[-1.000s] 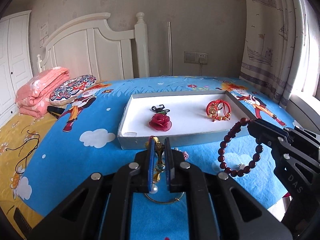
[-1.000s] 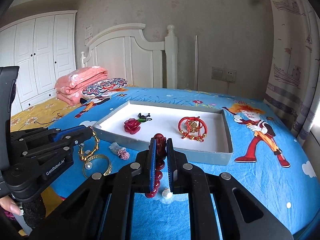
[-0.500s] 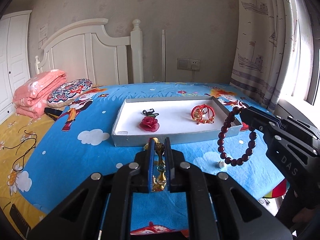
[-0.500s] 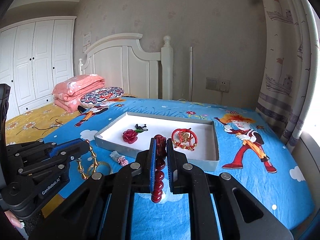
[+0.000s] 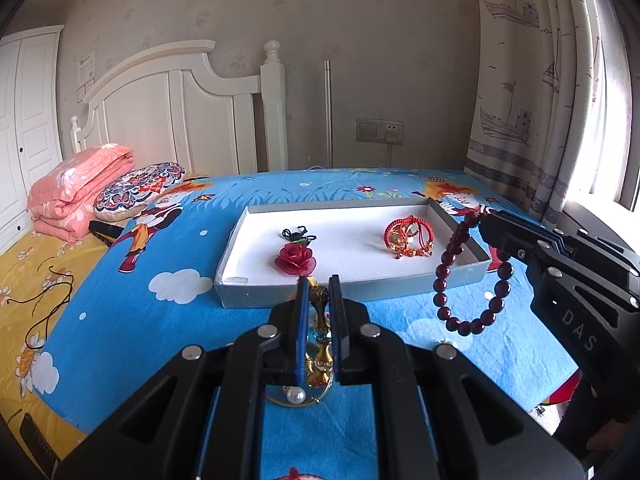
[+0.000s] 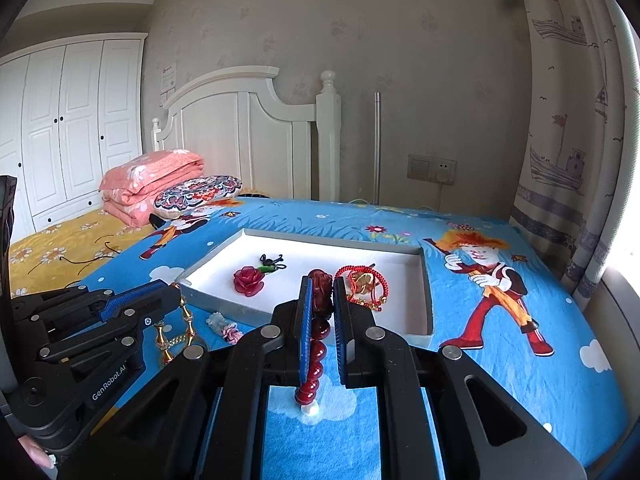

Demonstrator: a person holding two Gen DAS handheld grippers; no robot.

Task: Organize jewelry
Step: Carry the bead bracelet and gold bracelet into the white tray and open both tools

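My left gripper (image 5: 318,292) is shut on a gold bangle (image 5: 320,360) with a pearl, which hangs under its jaws just short of the tray's front wall. To its right, my right gripper (image 5: 486,220) is shut on a dark red bead bracelet (image 5: 472,284) dangling by the tray's right front corner. The grey tray (image 5: 260,300) with a white floor holds a red rose (image 5: 295,258), a black cord piece (image 5: 296,235) and a red cord bracelet (image 5: 408,236). In the right wrist view the right gripper (image 6: 320,292) grips the bead bracelet (image 6: 320,328), and the left gripper (image 6: 172,296) holds the bangle (image 6: 176,340).
A small pink and white trinket (image 6: 226,326) and a loose white bead (image 6: 310,410) lie on the blue bedspread before the tray. A folded pink quilt (image 5: 76,192) and patterned pillow (image 5: 140,188) sit at the back left. Curtains (image 5: 532,100) hang at the right.
Both grippers stay shut on their bracelets in much the same place. The hanging bangle has swung a little under the left gripper.
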